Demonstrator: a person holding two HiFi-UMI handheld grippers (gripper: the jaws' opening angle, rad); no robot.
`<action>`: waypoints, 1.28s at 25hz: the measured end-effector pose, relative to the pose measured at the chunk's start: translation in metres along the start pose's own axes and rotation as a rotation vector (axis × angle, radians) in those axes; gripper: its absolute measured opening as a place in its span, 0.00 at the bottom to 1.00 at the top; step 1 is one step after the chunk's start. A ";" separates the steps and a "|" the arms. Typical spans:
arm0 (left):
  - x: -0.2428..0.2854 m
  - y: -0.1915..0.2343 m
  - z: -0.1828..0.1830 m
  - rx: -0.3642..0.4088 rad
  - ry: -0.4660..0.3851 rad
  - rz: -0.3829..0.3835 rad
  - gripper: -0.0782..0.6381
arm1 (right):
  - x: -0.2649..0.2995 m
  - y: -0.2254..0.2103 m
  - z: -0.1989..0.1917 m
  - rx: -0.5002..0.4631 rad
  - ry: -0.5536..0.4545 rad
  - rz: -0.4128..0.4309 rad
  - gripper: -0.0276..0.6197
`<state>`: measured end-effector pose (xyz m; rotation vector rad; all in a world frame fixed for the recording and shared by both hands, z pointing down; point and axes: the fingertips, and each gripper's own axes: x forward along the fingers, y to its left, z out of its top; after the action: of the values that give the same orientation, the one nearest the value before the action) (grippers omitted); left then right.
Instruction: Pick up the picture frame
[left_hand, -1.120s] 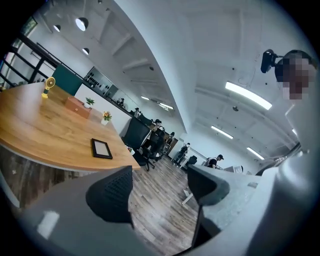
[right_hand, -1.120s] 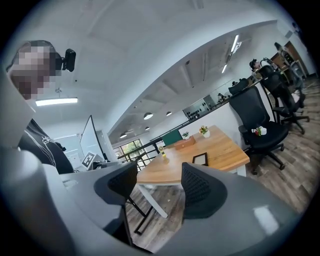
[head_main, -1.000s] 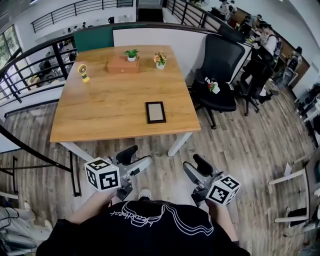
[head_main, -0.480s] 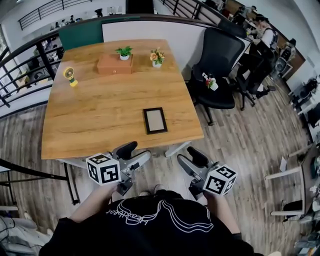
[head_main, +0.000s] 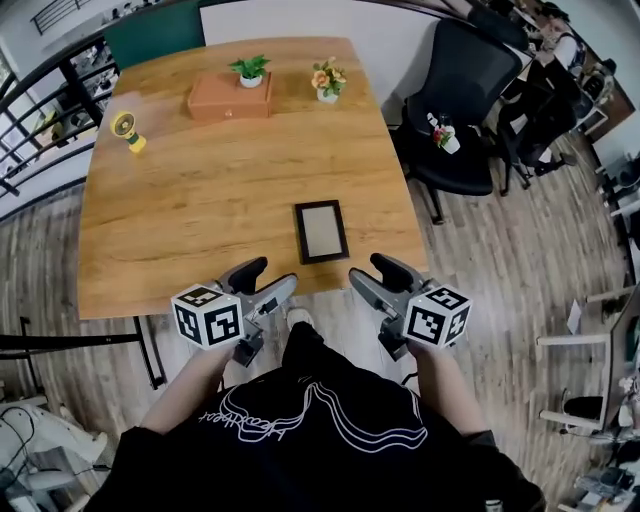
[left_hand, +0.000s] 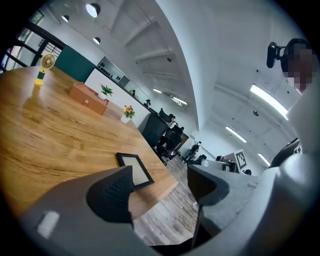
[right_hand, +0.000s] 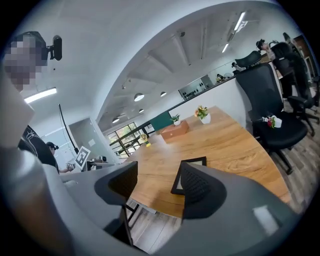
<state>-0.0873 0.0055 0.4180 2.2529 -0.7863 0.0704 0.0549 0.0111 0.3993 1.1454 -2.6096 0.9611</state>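
Observation:
A small picture frame (head_main: 321, 231) with a black border and pale centre lies flat on the wooden table (head_main: 190, 210), near its front right edge. The frame (left_hand: 134, 170) shows in the left gripper view partly behind the left jaw, and the frame (right_hand: 197, 162) in the right gripper view peeks over the right jaw. My left gripper (head_main: 262, 281) hovers open just off the table's front edge, left of the frame. My right gripper (head_main: 375, 275) is open too, at the edge to the frame's right. Neither holds anything.
At the table's far end stand a brown box (head_main: 229, 97) with a small green plant (head_main: 249, 70), a flower pot (head_main: 328, 80) and a yellow mini fan (head_main: 127, 130). A black office chair (head_main: 462, 110) stands right of the table. A railing (head_main: 50, 110) runs along the left.
The person has stepped closer to the table. Both grippers have come forward to the table's front edge, flanking the frame; they stay open.

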 end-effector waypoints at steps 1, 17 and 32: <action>0.006 0.009 0.001 -0.009 0.007 0.011 0.57 | 0.011 -0.007 0.001 0.000 0.021 0.007 0.47; 0.082 0.088 0.012 -0.077 0.108 0.117 0.57 | 0.112 -0.117 -0.034 0.024 0.323 -0.014 0.47; 0.108 0.105 -0.012 -0.085 0.191 0.153 0.57 | 0.136 -0.149 -0.062 0.010 0.475 -0.111 0.33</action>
<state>-0.0563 -0.0992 0.5222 2.0676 -0.8403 0.3139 0.0563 -0.1105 0.5717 0.9142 -2.1461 1.0690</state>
